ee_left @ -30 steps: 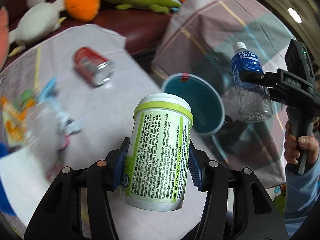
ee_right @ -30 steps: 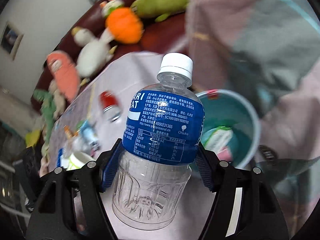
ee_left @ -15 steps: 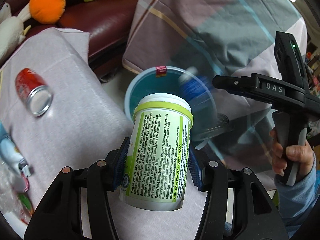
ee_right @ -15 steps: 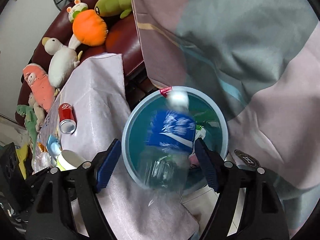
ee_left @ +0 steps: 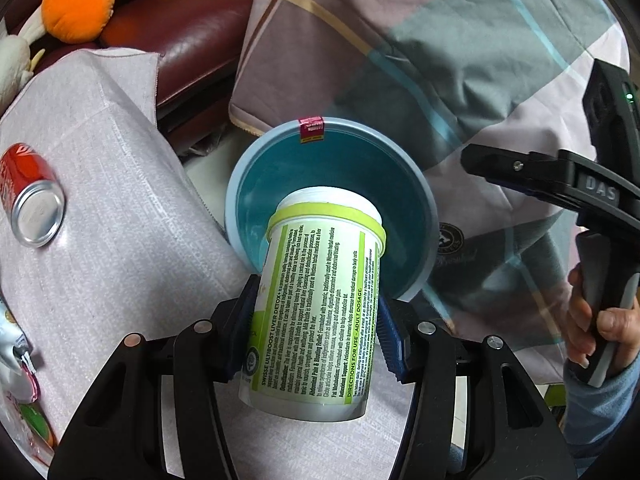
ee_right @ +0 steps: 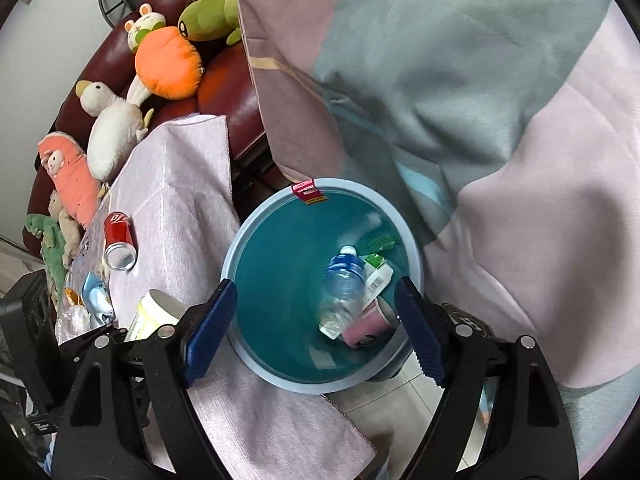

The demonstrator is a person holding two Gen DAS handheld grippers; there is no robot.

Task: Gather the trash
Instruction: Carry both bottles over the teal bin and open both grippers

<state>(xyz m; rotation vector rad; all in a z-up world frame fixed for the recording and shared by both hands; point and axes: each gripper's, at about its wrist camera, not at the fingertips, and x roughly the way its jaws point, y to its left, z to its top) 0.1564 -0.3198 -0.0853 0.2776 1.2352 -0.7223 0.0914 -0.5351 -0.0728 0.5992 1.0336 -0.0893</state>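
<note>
- Gripping the green-labelled supplement jar [ee_left: 320, 312], the left claw [ee_left: 314, 330] held it upright, lid tilted far toward the blue bin [ee_left: 236, 184].
- The right claw [ee_right: 316, 334] hung spread apart, holding nothing, over that bin.
- The plastic bottle [ee_right: 342, 286] lay inside, cap pointing far.

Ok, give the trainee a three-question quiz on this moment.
1. True or false: the right hand-held gripper holds a bottle.
2. What does the left hand-held gripper grip? A) red soda can B) supplement jar C) pink cup
3. Fill in: the clear bottle with the blue label lies inside the ____.

Key: 1 false, it is open and empty. 2 B, the supplement jar. 3 teal trash bin.
</note>
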